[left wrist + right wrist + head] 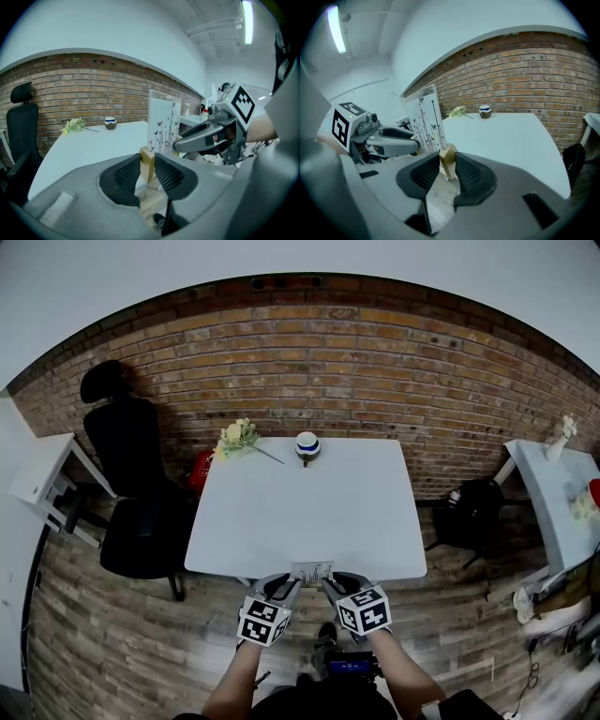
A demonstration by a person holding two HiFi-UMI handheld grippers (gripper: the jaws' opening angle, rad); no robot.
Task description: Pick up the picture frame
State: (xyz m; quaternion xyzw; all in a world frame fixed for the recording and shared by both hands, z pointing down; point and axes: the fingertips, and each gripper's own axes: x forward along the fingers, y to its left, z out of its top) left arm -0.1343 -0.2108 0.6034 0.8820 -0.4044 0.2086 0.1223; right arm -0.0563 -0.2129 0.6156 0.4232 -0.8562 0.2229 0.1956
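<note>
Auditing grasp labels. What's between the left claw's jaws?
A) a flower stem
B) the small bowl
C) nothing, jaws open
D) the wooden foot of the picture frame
D: in the left gripper view the left claw pinches the wooden foot of the picture frame, while the flowers and the bowl sit far off at the table's back edge.

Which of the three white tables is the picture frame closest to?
The middle table, straight ahead, with flowers and a bowl at its far edge. The picture frame is held at its near edge; the left table and right table stand aside.
</note>
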